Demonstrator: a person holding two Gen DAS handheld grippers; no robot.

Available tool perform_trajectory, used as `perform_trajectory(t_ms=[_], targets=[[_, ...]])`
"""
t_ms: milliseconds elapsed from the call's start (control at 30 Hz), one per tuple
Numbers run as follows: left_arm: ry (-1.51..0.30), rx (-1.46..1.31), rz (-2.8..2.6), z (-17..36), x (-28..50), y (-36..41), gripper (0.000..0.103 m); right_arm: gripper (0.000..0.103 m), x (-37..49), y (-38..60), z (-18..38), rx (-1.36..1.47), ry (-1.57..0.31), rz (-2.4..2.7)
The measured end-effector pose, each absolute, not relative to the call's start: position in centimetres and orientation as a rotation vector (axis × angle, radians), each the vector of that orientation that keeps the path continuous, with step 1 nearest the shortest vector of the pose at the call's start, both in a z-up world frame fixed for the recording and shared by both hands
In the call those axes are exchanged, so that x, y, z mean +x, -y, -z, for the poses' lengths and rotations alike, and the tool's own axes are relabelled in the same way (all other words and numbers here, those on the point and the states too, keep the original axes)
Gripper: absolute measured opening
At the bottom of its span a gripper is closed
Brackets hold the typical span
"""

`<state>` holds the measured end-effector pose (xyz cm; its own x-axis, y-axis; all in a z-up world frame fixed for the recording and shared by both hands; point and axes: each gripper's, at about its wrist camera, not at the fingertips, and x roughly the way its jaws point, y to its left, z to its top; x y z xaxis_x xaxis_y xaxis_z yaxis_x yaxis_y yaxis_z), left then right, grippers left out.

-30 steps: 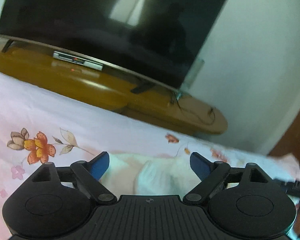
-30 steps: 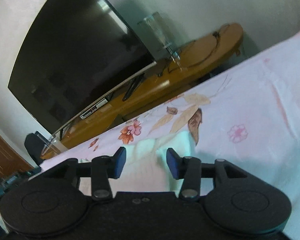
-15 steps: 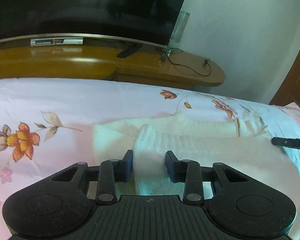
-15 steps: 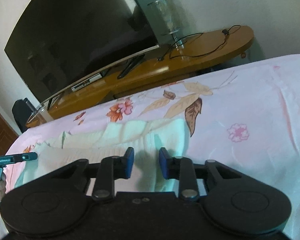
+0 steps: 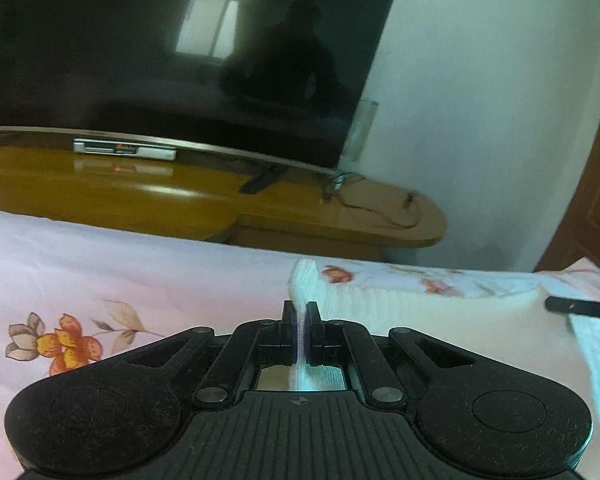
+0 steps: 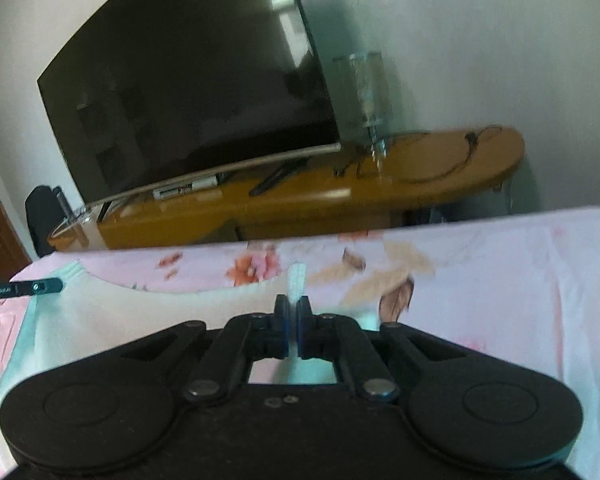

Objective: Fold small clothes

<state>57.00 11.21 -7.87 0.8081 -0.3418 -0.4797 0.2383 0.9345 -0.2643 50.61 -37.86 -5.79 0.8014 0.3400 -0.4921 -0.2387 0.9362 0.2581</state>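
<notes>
Two grippers under my hands. Left gripper (image 5: 300, 334): fingers pinched together on a fold of the white knit garment (image 5: 412, 316), a thin sliver of cloth showing between the blue pads. Right gripper (image 6: 292, 330): the same, jaws clamped on a fold of that garment (image 6: 112, 312), with a narrow strip of knit standing up just past the fingertips.

One garment only. It lies on the bedsheet (image 5: 112, 276), a pale pink sheet printed with orange flowers and brown leaves. In my left view the knit runs from the pinch off to my right; in my right view it runs from the pinch off to my left. So its long axis sits crosswise between my two grippers, roughly parallel to the far edge of the bed. Each view also catches the tip of the other tool at the frame's edge, over the cloth. Which end is neck or hem, I cannot tell.

Beyond the bed, counted: one television (image 5: 172, 48), dark screen, with a seated figure and a window reflected in it; one wooden stand (image 5: 340, 216) beneath it; one slim silver box (image 5: 125, 149) on the stand under the screen; one clear glass vessel (image 6: 366, 88) at the screen's right end; one loose dark cable (image 6: 432, 160) looping on the stand top. Brown door (image 5: 598, 200) at my left view's right margin.
</notes>
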Motion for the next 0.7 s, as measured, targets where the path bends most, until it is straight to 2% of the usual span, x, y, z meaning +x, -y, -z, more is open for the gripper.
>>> perform_trajectory(t_ms=[133, 267, 333, 367, 400, 433, 467, 533, 700], targets=[[-0.662, -0.174, 0.256, 10.8, 59.1, -10.5, 0.003, 0.004, 53.0, 37.6, 7.6, 0.183, -0.615, -0.285], [-0.649, -0.207, 0.237, 11.8, 59.2, -10.4, 0.004, 0.004, 54.1, 37.3, 10.4, 0.177, -0.672, -0.258], [-0.640, -0.180, 0.223, 11.6, 58.9, -10.3, 0.010, 0.005, 54.1, 37.3, 10.4, 0.184, -0.676, -0.255], [-0.635, -0.169, 0.197, 11.2, 58.5, -10.4, 0.023, 0.006, 54.1, 37.2, 10.2, 0.172, -0.681, -0.252], [-0.627, -0.166, 0.169, 10.7, 58.2, -10.6, 0.039, 0.012, 53.9, 37.0, 9.7, 0.154, -0.682, -0.241], [-0.593, -0.163, 0.145, 9.7, 57.4, -10.7, 0.046, 0.028, 53.4, 36.9, 8.9, 0.137, -0.666, -0.219], [-0.548, -0.158, 0.147, 8.8, 56.5, -10.5, 0.054, 0.031, 52.9, 36.6, 8.1, 0.124, -0.640, -0.211], [-0.517, -0.118, 0.233, 7.6, 55.7, -8.5, 0.054, 0.030, 51.6, 35.5, 6.6, 0.095, -0.594, -0.259], [-0.570, 0.100, 0.438, 8.3, 55.4, 0.6, 0.054, 0.024, 51.7, 27.2, 7.5, -0.036, -0.674, -0.450]])
